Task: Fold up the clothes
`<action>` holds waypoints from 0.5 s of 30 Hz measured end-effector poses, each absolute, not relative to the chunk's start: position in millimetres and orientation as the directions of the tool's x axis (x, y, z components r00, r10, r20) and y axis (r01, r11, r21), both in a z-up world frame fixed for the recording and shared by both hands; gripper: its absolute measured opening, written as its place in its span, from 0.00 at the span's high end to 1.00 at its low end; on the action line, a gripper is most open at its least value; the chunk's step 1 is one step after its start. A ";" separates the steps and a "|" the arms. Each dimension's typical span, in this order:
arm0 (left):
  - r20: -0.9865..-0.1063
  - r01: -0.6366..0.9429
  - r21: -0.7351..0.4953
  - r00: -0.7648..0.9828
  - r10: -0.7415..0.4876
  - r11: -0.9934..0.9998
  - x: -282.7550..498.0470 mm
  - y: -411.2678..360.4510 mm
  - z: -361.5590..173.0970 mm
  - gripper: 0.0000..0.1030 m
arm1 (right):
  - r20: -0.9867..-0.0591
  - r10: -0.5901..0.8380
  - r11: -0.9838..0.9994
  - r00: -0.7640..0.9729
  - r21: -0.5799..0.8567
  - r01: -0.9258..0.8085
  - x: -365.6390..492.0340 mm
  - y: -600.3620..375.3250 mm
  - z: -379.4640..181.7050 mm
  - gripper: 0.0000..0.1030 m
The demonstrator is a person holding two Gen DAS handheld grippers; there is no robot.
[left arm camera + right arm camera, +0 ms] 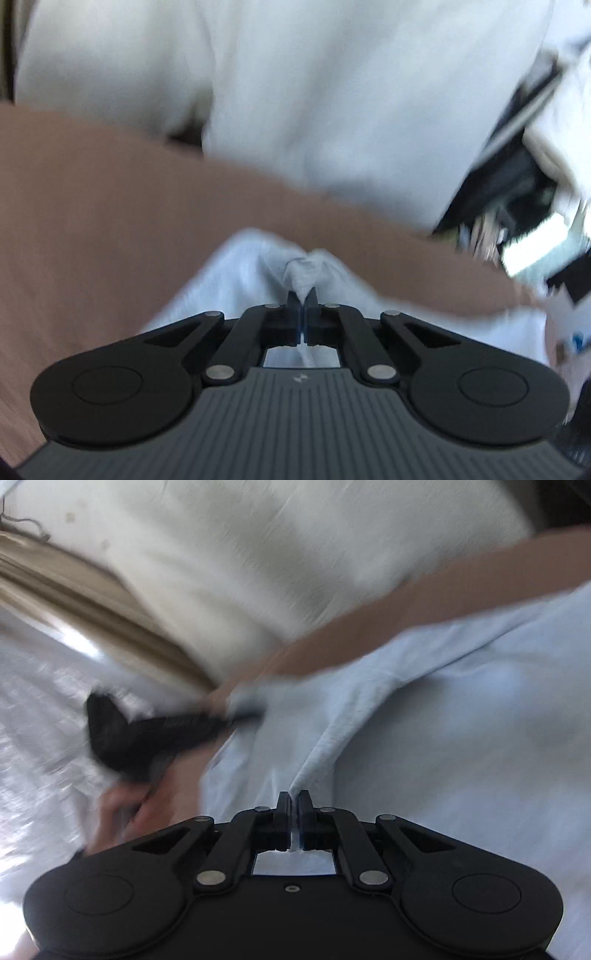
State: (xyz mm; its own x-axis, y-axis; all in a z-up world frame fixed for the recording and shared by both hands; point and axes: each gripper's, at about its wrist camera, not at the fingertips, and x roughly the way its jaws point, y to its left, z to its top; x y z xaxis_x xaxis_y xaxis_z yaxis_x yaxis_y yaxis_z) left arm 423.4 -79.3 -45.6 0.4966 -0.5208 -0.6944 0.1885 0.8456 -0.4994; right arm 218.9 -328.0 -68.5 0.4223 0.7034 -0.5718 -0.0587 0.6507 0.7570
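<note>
Both claws clamped on the shirt
My left claw (pixel 302 295) pinches a bunched edge of the pale blue shirt (pixel 461 738); my right claw (pixel 294 797) grips a ridge running ahead-right over the brown surface (pixel 92 221).

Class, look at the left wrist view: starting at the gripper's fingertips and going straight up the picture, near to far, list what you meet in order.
left gripper, shut on a pinch of pale blue garment → brown bed sheet → white bedding.
</note>
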 end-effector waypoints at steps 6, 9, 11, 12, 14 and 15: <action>-0.738 0.205 -0.409 0.498 -0.455 0.889 433.6 -94.5 -49.1 0.98 | -0.651 0.656 0.712 0.382 0.702 -0.027 184.4 -380.0 -74.8 0.74; -0.757 0.214 -0.364 0.499 -0.422 0.906 434.9 -102.0 -59.2 0.97 | -0.634 0.537 0.685 0.556 0.712 0.151 173.9 -449.3 -75.8 0.55; -0.761 0.168 -0.391 0.494 -0.421 0.905 443.9 -99.3 -66.5 0.97 | -0.618 0.453 0.617 0.642 0.737 0.275 168.3 -490.3 -78.1 0.53; -0.759 0.145 -0.414 0.490 -0.429 0.899 447.6 -95.6 -69.7 0.97 | -0.610 0.416 0.580 0.675 0.749 0.319 165.6 -507.8 -78.5 0.52; -0.757 0.109 -0.453 0.477 -0.446 0.885 453.9 -92.3 -70.4 0.97 | -0.628 0.333 0.575 0.703 0.727 0.377 165.6 -528.7 -74.9 0.48; -0.750 0.111 -0.467 0.476 -0.459 0.877 453.9 -92.4 -68.6 0.97 | -0.635 0.306 0.585 0.709 0.713 0.386 166.8 -535.3 -72.1 0.47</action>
